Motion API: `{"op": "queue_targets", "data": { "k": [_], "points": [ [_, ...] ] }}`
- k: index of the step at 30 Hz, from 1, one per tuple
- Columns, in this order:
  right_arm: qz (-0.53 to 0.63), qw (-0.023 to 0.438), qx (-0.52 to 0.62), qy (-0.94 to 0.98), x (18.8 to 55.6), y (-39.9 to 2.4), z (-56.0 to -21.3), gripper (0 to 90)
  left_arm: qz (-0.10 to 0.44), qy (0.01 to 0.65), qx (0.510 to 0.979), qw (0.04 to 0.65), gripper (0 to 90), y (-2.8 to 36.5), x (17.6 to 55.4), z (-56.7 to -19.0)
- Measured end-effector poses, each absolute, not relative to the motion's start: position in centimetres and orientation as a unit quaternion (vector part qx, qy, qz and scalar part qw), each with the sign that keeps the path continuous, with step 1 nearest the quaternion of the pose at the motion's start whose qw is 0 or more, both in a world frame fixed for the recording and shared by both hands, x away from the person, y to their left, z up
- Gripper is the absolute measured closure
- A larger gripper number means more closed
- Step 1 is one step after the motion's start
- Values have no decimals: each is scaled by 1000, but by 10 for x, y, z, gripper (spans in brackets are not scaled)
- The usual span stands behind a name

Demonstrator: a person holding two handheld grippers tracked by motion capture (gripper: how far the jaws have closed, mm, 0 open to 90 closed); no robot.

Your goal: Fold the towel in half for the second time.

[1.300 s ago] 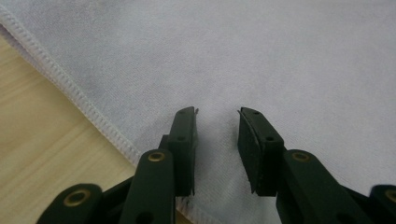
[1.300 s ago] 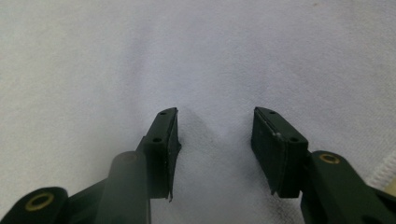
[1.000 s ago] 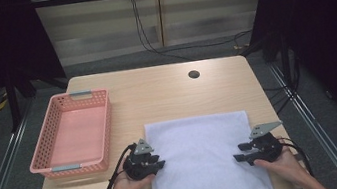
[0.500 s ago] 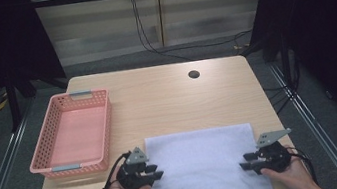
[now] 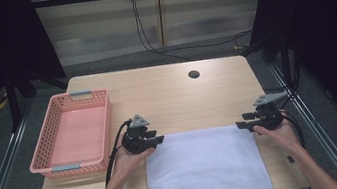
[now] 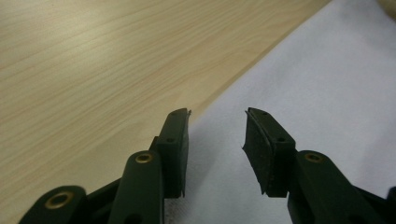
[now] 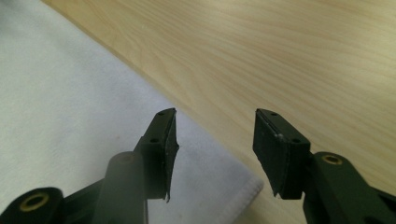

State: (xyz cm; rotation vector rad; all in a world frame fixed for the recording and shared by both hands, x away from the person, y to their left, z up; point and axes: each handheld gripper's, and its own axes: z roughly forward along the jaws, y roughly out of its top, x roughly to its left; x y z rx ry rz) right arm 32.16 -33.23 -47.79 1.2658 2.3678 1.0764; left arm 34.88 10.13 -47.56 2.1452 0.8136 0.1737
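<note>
**A:** So where was the white rectangular terry towel (image 5: pixel 207 169) compared to the tongs?

**B:** It lay flat on the pale wooden table (image 5: pixel 166 92), at the near edge, with its far corners right by the tools. The left gripper (image 5: pixel 157 138) hung at the far left corner and the right gripper (image 5: pixel 240 125) at the far right one. In the left gripper view the towel (image 6: pixel 327 93) edge ran between the black pads (image 6: pixel 261 149), nothing pinched. In the right gripper view the towel (image 7: pixel 65 107) corner sat just under the gap.

**A:** Open or clamped?

**B:** Both stood apart, holding nothing. Jaws on each had just been spreading wider, with no cloth pressed between them.

**A:** Hands?

**B:** Forearms came in from the bottom edge, either side of the towel. The left hand (image 5: pixel 127 156) and right hand (image 5: pixel 278 131) cupped the tools from below, tips pointing inward toward each other.

**A:** Any bins?

**B:** One pink plastic mesh basket (image 5: pixel 44 158) sat at the left of the table, near the left gripper, with nothing inside it.
</note>
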Motion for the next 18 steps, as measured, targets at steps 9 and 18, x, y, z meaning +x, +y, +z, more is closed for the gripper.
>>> {"op": "queue_targets", "data": {
  "k": [9,18],
  "points": [
    [346,105,437,823,325,-338,-499,500,62,353,851,385,466,114,360,-491],
    [350,90,432,826,316,-343,-498,744,63,359,855,370,435,117,362,-498]
  ]
}}
